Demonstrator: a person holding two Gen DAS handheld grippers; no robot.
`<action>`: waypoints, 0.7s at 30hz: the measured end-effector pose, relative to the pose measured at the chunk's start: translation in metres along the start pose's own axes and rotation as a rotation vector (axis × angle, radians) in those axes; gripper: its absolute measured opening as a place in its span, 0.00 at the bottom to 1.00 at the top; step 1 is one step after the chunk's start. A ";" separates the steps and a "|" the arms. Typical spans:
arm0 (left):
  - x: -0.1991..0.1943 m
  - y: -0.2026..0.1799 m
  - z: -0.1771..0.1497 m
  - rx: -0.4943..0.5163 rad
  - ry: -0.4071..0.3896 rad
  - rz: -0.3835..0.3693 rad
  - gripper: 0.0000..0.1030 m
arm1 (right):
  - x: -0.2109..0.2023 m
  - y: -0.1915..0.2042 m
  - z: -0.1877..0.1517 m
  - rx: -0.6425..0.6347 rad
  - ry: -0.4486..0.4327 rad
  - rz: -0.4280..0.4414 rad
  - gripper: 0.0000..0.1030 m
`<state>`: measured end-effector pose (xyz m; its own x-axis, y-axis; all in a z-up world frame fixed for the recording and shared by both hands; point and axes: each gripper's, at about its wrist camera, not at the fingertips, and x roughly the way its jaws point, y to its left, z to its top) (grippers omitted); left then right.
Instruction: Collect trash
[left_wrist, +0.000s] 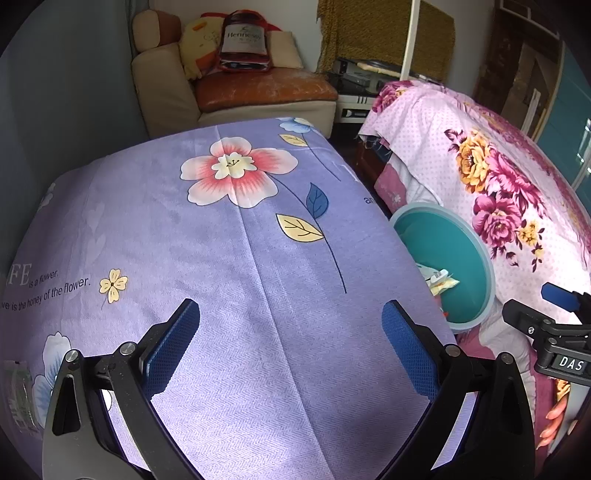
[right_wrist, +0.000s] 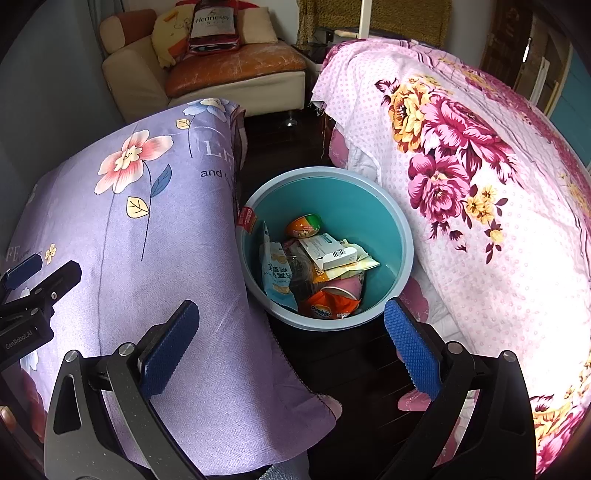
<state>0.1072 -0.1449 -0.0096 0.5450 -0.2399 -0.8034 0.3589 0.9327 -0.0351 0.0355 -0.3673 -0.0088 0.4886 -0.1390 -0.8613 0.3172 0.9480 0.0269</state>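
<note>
A teal bin (right_wrist: 373, 206) stands on the dark floor between two covered surfaces. Inside it lie several pieces of trash: a white carton (right_wrist: 328, 251), snack wrappers (right_wrist: 277, 269), an orange packet (right_wrist: 325, 306) and a small orange-green container (right_wrist: 304, 225). My right gripper (right_wrist: 291, 339) hovers open above the bin's near rim, nothing between its blue pads. My left gripper (left_wrist: 291, 339) is open over the purple floral cloth (left_wrist: 221, 258), holding nothing. In the left wrist view the bin (left_wrist: 465, 258) shows at the right, partly hidden by the cloth's edge. The right gripper (left_wrist: 554, 321) appears at that view's right edge.
The purple floral cloth (right_wrist: 147, 240) covers a surface left of the bin. A pink floral cloth (right_wrist: 480, 184) covers the one on the right. A beige sofa (left_wrist: 229, 88) with an orange cushion, a yellow plush and a red bag stands at the back. Clear plastic (left_wrist: 18, 395) lies at the left edge.
</note>
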 end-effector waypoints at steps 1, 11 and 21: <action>0.001 0.001 0.000 -0.001 0.001 0.000 0.96 | 0.001 0.000 0.000 -0.002 0.001 0.001 0.93; 0.003 0.001 -0.002 -0.008 0.005 0.007 0.96 | 0.006 -0.001 0.000 -0.005 0.008 0.003 0.93; 0.005 0.004 -0.002 -0.010 0.006 0.007 0.96 | 0.007 -0.001 -0.001 -0.005 0.010 0.003 0.93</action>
<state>0.1094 -0.1418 -0.0148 0.5429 -0.2313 -0.8073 0.3473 0.9371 -0.0349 0.0374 -0.3689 -0.0154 0.4817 -0.1330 -0.8662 0.3116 0.9498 0.0275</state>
